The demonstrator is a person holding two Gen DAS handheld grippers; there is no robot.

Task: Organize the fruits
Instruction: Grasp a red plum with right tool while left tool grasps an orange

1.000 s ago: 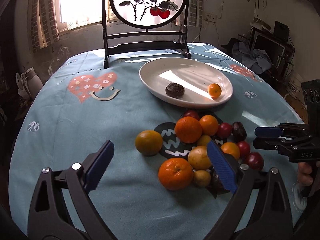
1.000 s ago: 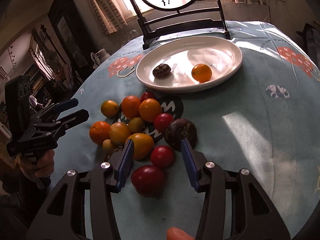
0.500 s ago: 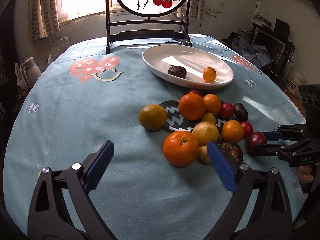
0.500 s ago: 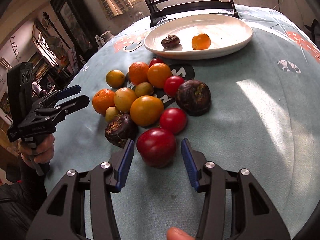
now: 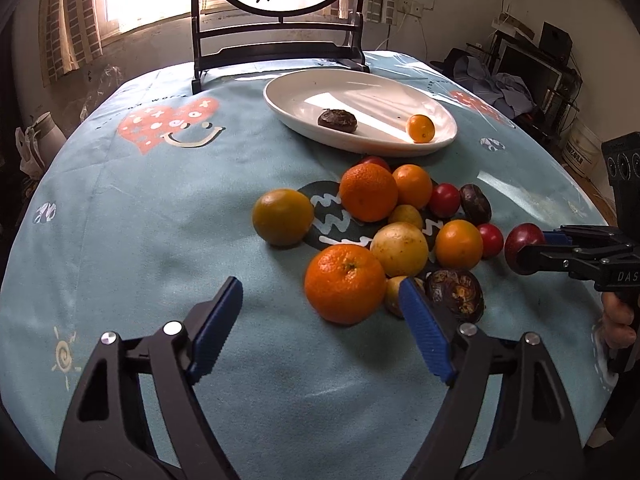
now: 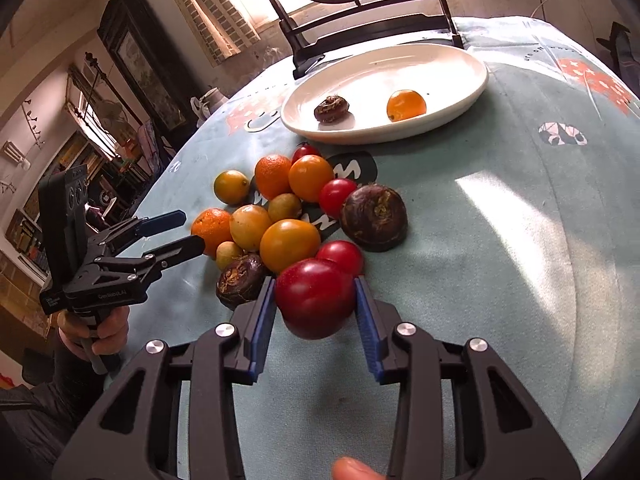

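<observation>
A heap of oranges, yellow fruits, red tomatoes and dark water chestnuts (image 5: 400, 232) lies on the blue tablecloth. My right gripper (image 6: 315, 300) is shut on a large dark-red tomato (image 6: 314, 298) at the near edge of the heap (image 6: 288, 216); it also shows in the left wrist view (image 5: 524, 242). My left gripper (image 5: 320, 328) is open and empty, just short of a big orange (image 5: 345, 283). A white oval plate (image 5: 304, 96) behind the heap holds one water chestnut (image 5: 337, 120) and one small orange (image 5: 420, 129).
A dark wooden stand with a round painted screen (image 5: 280, 12) stands at the table's far edge behind the plate (image 6: 472, 80). The table edge drops off at right (image 5: 592, 200). Room clutter lies beyond it.
My right gripper has moved forward onto the dark-red tomato and closed on it. My left gripper has moved closer to the fruit heap and stayed open.
</observation>
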